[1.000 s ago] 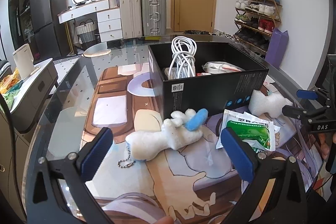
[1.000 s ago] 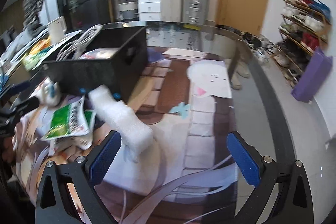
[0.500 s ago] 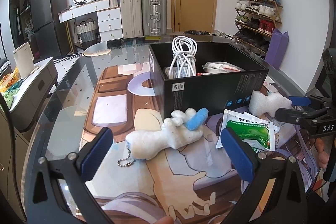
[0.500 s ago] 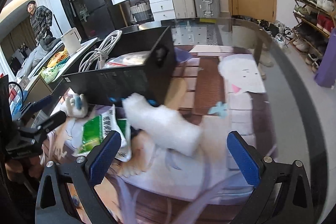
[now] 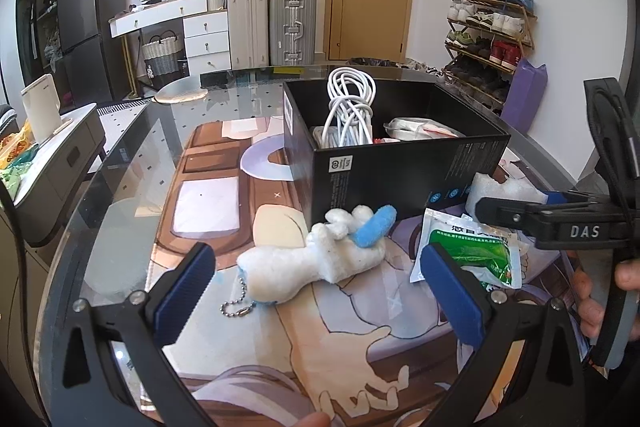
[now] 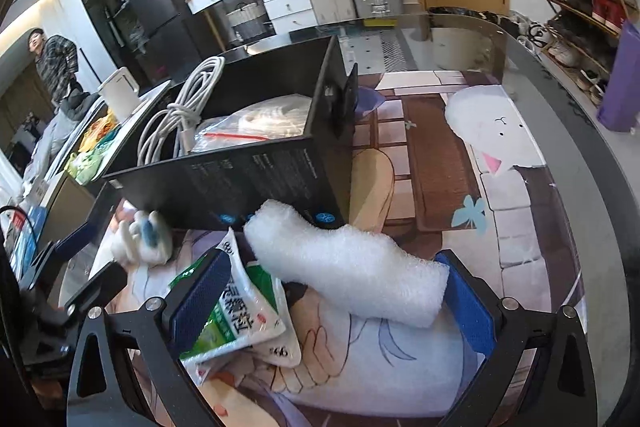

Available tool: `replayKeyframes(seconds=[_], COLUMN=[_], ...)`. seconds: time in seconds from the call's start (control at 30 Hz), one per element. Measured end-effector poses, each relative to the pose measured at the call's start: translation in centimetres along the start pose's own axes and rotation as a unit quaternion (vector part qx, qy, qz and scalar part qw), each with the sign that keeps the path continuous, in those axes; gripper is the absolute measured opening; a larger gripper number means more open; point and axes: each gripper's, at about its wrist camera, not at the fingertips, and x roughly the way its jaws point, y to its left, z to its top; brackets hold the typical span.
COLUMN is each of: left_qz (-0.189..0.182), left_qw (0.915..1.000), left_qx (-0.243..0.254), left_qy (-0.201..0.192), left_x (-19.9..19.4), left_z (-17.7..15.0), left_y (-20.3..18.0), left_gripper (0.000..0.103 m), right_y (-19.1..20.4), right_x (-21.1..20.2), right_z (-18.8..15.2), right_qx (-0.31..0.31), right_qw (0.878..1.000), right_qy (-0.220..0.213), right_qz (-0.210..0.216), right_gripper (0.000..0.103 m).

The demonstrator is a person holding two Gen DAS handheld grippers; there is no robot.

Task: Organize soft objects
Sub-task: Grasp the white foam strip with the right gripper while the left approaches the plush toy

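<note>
A glass table laid over a cartoon mat carries an open black box holding a coiled white cable and a clear bag, with soft items strewn along its near wall. The right gripper is spread wide around a white foam roll, whose end seems to brush one blue pad, beside a green packet. The left gripper, its fingers likewise parted and gripping nothing, hangs near a white plush toy with a blue patch and bead chain.
</note>
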Motion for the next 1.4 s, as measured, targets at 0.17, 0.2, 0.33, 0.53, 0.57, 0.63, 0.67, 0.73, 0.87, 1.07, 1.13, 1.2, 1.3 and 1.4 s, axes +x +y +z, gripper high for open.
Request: replayKeyframes(seconds=[0.17,0.2,0.33,0.53,0.57,0.63,0.67,0.73,0.87,1.07,1.13,1.2,1.3,1.4], left_qz=[-0.001,-0.001,0.0,0.004,0.005,0.005,0.005,-0.001,-0.002,0.0,0.011,0.018,0.02,0.026], left_qw=[1.0,1.0,1.0,0.9999,0.9999,0.9999,0.9998,0.9995,0.9981,0.9963,0.9959,0.9948,0.9931,0.9922], left_qx=[-0.003,-0.003,-0.003,-0.004,-0.005,-0.007,-0.008,-0.014,-0.034,-0.038,-0.026,-0.027,-0.034,-0.033], left_qy=[0.0,0.001,0.003,0.008,0.009,0.014,0.019,0.027,0.051,0.077,0.086,0.097,0.11,0.117], left_x=[0.1,0.1,0.2,0.4,0.4,0.6,0.8,1.0,2.0,3.2,3.7,4.2,4.9,5.4], left_z=[-0.1,-0.1,0.0,-0.1,-0.1,0.0,0.0,0.1,0.3,0.8,0.9,1.1,1.4,1.6], left_y=[-0.1,-0.1,0.0,0.0,0.0,0.1,0.1,0.3,1.0,0.7,0.1,-0.2,-0.4,-0.7], left_gripper=[0.103,0.103,0.103,0.103,0.103,0.103,0.103,0.103,0.103,0.103,0.103,0.103,0.103,0.103], right_y=[-0.2,-0.2,-0.6,-1.4,-1.5,-1.8,-1.9,-2.1,-2.4,-2.5,-2.5,-2.6,-2.7,-2.7], right_x=[-0.1,-0.1,-0.4,-2.2,-2.7,-3.4,-3.7,-4.1,-4.4,-4.7,-4.8,-5.0,-5.1,-5.2], right_z=[0.0,-0.1,-0.2,-0.8,-0.9,-1.1,-1.2,-1.3,-1.3,-1.4,-1.4,-1.3,-1.2,-1.2], right_qx=[0.01,0.008,-0.002,-0.016,-0.019,-0.024,-0.028,-0.037,-0.033,-0.032,-0.032,-0.031,-0.03,-0.03], right_qw=[1.0,1.0,1.0,0.999,0.999,0.998,0.998,0.998,0.998,0.997,0.997,0.997,0.997,0.997], right_qy=[-0.005,-0.006,-0.008,-0.028,-0.035,-0.045,-0.048,-0.05,-0.052,-0.053,-0.054,-0.055,-0.056,-0.057], right_qz=[0.002,-0.003,-0.005,0.014,0.017,0.021,0.025,0.028,0.032,0.035,0.036,0.036,0.036,0.035], right_gripper=[0.102,0.101,0.089,0.088,0.088,0.088,0.088,0.088,0.088,0.088,0.088,0.088,0.088,0.088])
